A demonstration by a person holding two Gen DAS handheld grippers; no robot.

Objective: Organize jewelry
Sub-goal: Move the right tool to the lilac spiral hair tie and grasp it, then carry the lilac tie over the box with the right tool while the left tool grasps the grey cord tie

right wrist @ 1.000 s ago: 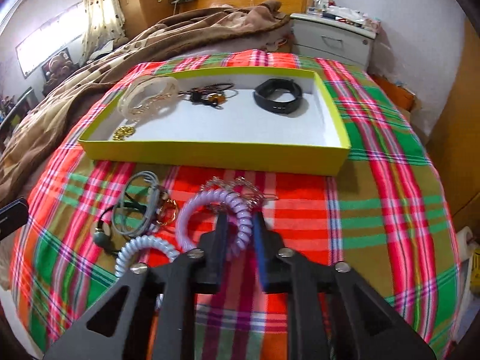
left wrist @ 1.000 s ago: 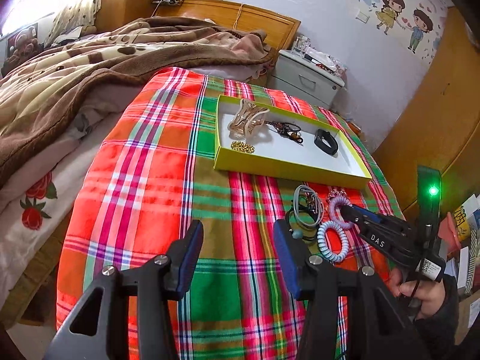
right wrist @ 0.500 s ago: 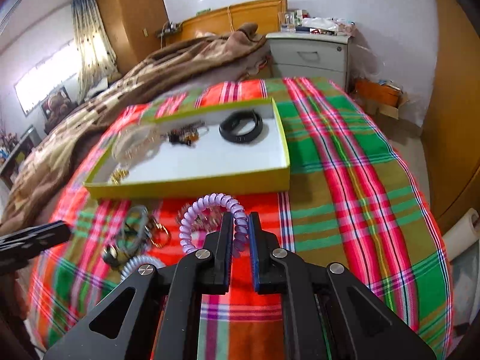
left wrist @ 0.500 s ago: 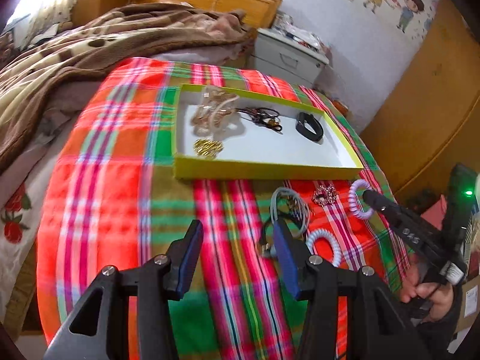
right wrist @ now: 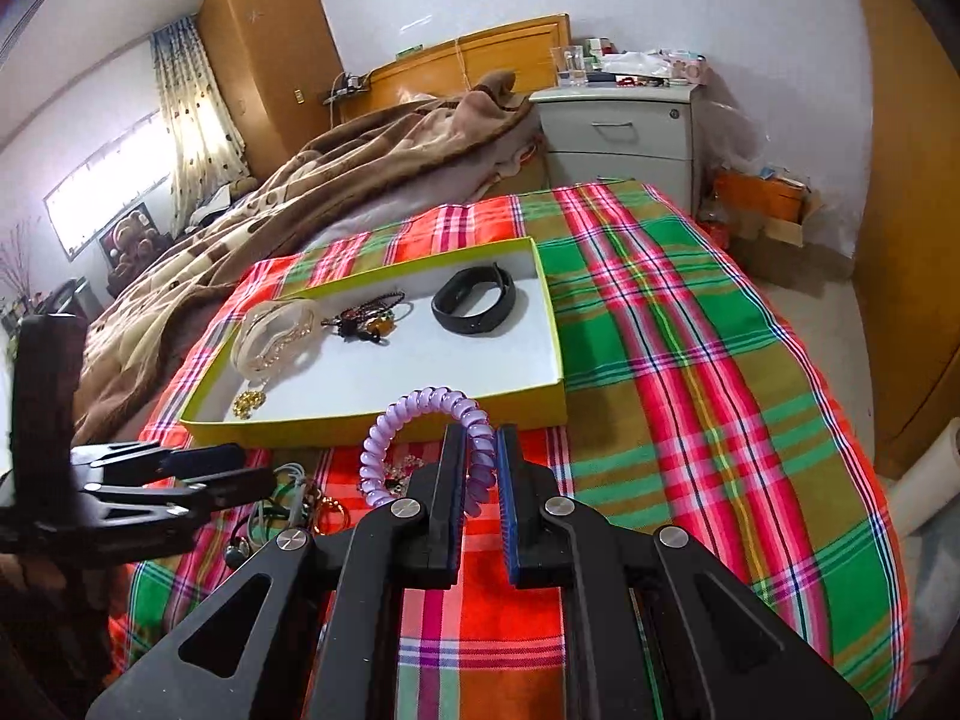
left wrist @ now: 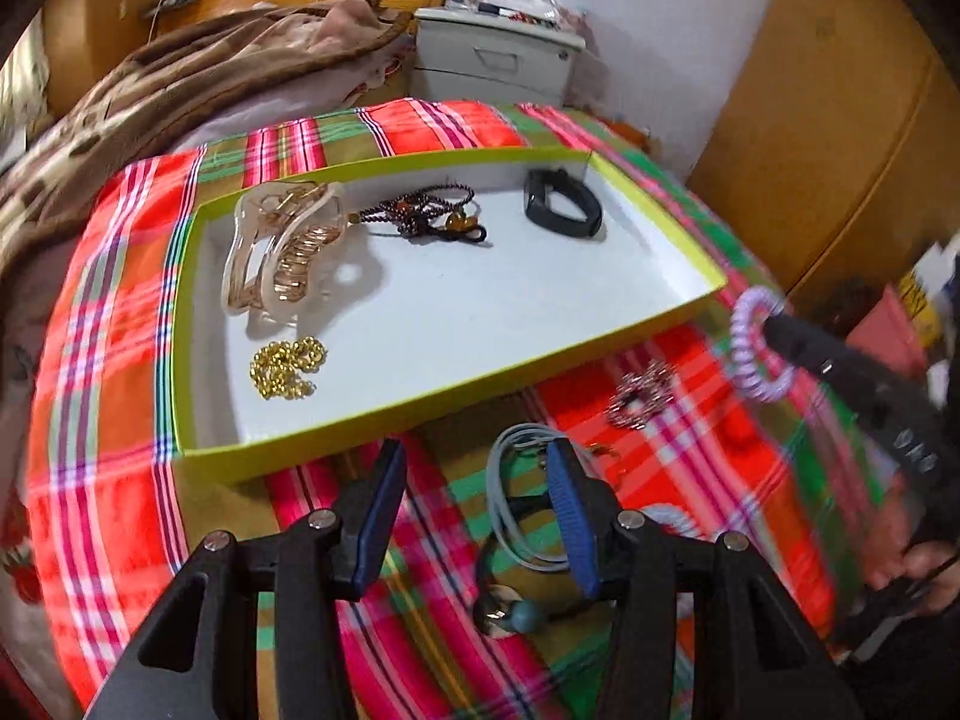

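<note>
The yellow-green box [left wrist: 444,387] sits on the plaid-covered worktop [right wrist: 690,372], holding, left to right, a clear hair clip [left wrist: 282,252], a gold chain [left wrist: 288,360], a dark beaded bracelet [left wrist: 426,216] and a black wristband [left wrist: 561,204]. The purple coil hair tie [right wrist: 420,438], a springy spiral loop, is pinched in the right claw [right wrist: 480,480], now lifted off the cloth near the box's front edge, where a second ago it lay flat. The left claw [left wrist: 474,516] gapes empty, closer to the box than before.
</note>
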